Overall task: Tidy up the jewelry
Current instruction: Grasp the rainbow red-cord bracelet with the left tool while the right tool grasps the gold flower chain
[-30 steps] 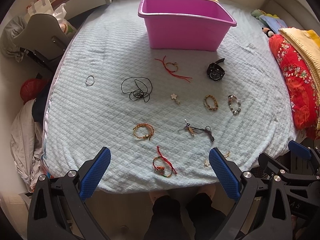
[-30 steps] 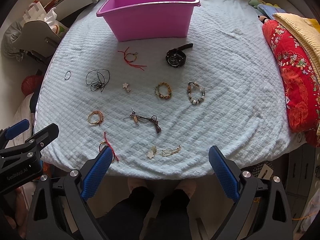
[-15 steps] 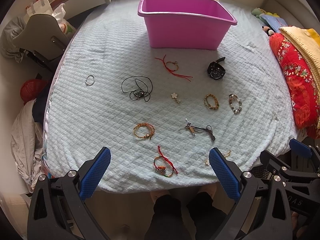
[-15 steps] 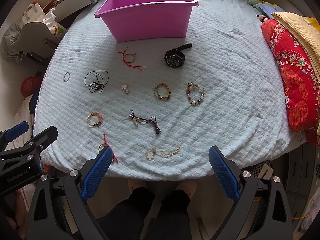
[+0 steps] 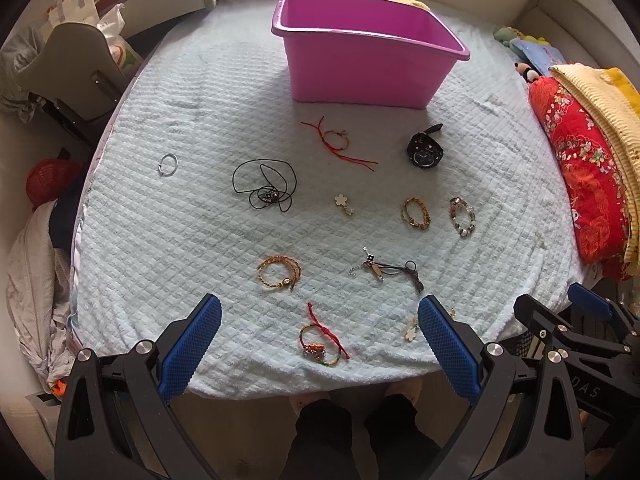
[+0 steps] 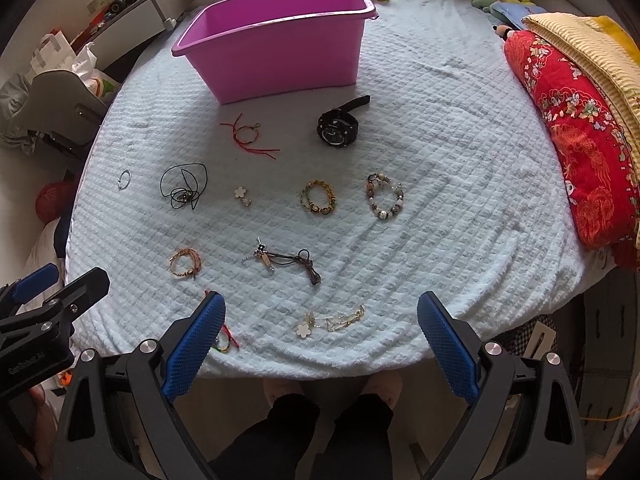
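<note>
Several pieces of jewelry lie spread on a pale blue quilted bed. An empty pink tub stands at the far side, also in the right wrist view. A black watch, a black cord necklace, a beaded bracelet and a gold bracelet lie mid-bed. My left gripper is open over the near edge, above a red-string bracelet. My right gripper is open, just behind a gold chain with a white flower.
A red patterned pillow and a yellow blanket lie along the bed's right side. A grey chair and a red basket stand left of the bed. The person's legs are below the near edge.
Both grippers have shifted slightly forward toward the bed, and the right wrist view has turned a little. Both stay open and empty. No jewelry has moved.
</note>
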### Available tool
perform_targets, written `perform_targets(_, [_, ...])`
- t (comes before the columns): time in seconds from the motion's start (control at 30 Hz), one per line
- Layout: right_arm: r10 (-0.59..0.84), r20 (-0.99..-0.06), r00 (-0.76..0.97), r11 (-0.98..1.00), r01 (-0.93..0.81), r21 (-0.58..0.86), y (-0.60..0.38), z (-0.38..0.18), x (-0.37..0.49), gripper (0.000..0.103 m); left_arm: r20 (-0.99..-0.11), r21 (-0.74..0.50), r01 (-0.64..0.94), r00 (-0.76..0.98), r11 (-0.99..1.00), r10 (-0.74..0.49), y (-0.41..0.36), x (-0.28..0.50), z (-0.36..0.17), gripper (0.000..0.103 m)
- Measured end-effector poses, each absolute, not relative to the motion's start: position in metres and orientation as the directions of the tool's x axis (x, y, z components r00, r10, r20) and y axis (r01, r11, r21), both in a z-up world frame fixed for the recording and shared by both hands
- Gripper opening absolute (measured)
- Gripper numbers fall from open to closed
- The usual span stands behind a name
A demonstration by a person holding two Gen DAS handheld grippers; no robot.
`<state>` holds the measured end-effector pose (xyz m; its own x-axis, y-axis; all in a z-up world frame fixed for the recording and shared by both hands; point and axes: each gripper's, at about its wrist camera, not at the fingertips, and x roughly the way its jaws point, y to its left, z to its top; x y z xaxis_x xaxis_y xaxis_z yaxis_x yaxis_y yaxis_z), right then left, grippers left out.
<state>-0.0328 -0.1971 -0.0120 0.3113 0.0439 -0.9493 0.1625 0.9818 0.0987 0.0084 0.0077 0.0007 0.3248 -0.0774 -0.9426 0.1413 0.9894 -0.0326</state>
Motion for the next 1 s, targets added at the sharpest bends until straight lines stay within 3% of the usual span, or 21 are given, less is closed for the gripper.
perform_targets(0.67, [0.129,-0.926,0.354,0.988,0.036,0.151,-0.221,-0.101,-0.037,0.092,-0.924,-0.049,-0.079,0.381,0.996,-0.015,0.004,-0.031,-0.075,0.097])
perform_targets(1.0, [0.114,-0.904,0.412,0.985,0.074,0.158,-0.221,-0.146,-0.049,0.092,-0.917,-0.051,-0.041,0.398,0.998,-0.03,0.016,-0.044,-0.124,0.097])
